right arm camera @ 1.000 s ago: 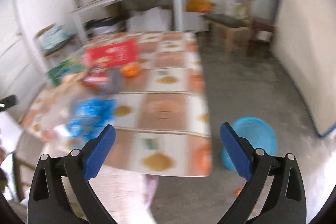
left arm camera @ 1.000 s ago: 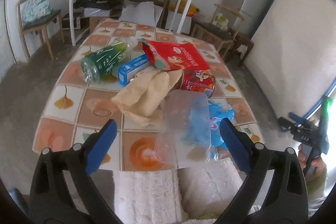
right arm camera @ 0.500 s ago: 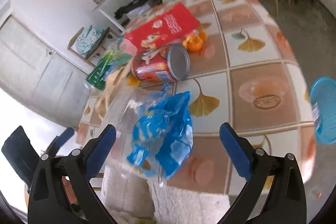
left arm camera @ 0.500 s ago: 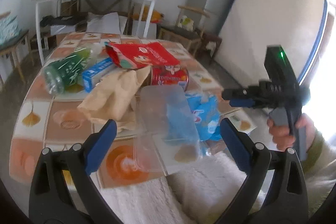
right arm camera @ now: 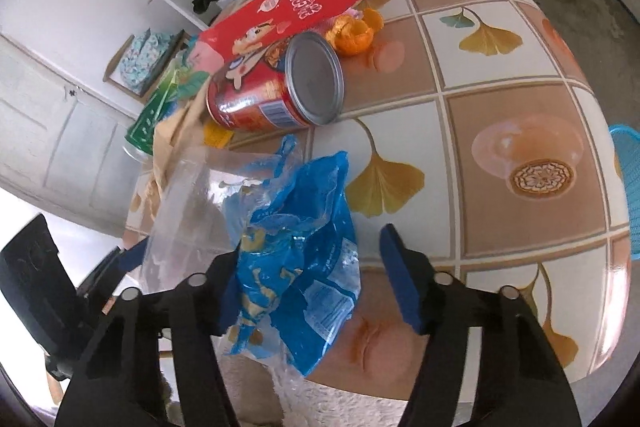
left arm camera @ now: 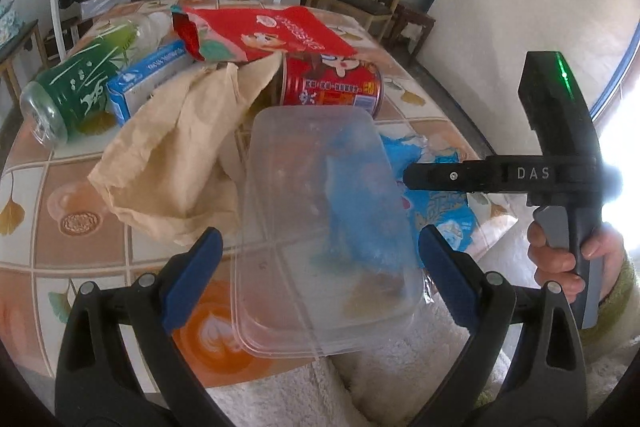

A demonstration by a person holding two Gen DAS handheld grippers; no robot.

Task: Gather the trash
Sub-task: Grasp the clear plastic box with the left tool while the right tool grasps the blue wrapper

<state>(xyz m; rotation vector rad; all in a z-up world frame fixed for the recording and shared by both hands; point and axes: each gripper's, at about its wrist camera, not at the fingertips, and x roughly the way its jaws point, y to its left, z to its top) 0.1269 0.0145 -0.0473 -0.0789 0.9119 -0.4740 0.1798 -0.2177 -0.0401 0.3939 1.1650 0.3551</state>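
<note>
Trash heaped at the near edge of a tile-patterned worktop (right arm camera: 500, 131), w/ both hand-held tools angled down over it. The right gripper (right arm camera: 316, 279) sits over a crumpled blue wrapper (right arm camera: 304, 239) that overhangs the worktop's near edge; its fingers (right arm camera: 404, 287) have just been closing from full spread to roughly half, w/ the wrapper between them. The left-side pad looks to be against the wrapper's edge, while the right-side pad stands clear w/ a gap, so no pinch yet. The wrapper's long axis runs away from the camera, about in line w/ the fingers, so a straight squeeze across its narrow width looks workable.

The left gripper (left arm camera: 320, 283) holds its fingers (left arm camera: 192, 279) spread wide on either side of a clear plastic container (left arm camera: 320, 227), upside down, its near end hanging off the edge. Its long axis also runs along the pointing line, & the pads are beside its walls, not touching. The container partly covers the wrapper, so the two grabs crowd each other.

Farther back, apart from both tools: a red can (right arm camera: 276, 91) on its side, a red snack bag (left arm camera: 264, 35), a tan paper bag (left arm camera: 176, 151), a green bottle (left arm camera: 76, 87), a blue box (left arm camera: 148, 79). A blue basket (right arm camera: 628, 187) shows past the worktop's right edge, likely the bin.
</note>
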